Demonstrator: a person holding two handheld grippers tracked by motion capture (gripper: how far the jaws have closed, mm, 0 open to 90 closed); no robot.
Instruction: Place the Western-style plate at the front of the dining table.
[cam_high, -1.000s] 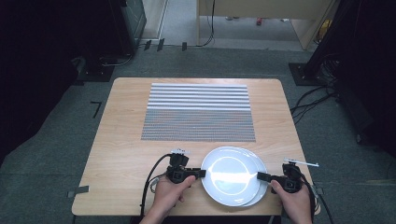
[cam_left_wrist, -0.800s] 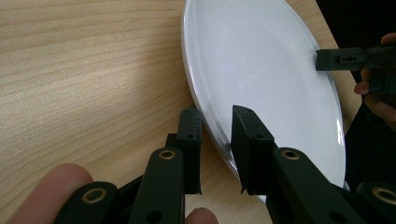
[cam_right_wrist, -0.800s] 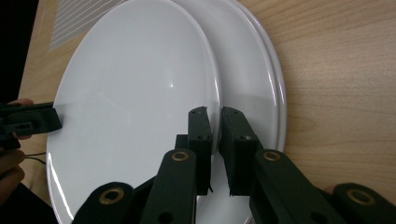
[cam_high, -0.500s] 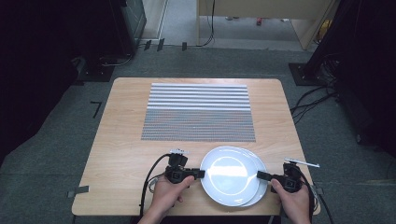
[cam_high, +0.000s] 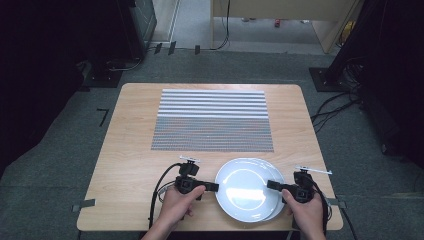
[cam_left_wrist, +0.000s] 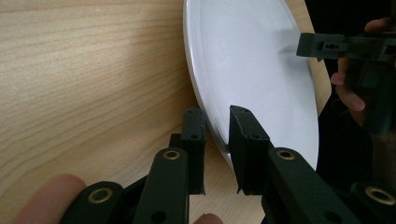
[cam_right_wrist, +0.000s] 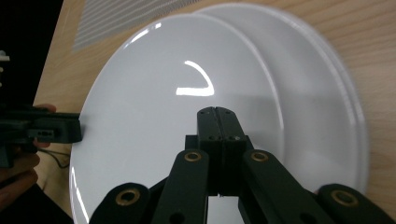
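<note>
Nothing has moved in the last second: the top plate (cam_high: 245, 187) sits still, so the lift hasn't begun. The left gripper (cam_left_wrist: 216, 125) jaws stand apart astride its rim; the right gripper (cam_right_wrist: 216, 122) jaws are pressed together above it.

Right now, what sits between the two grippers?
The stacked white plates lie between the left gripper and the right gripper, seen in the high view.

Black linked fingers (cam_left_wrist: 247, 135) with brass-ringed pivot screws, black trailing cables (cam_high: 159, 190), bare forearms.

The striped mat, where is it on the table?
In the high view the striped mat lies at the table's far middle, just beyond the plates.
</note>
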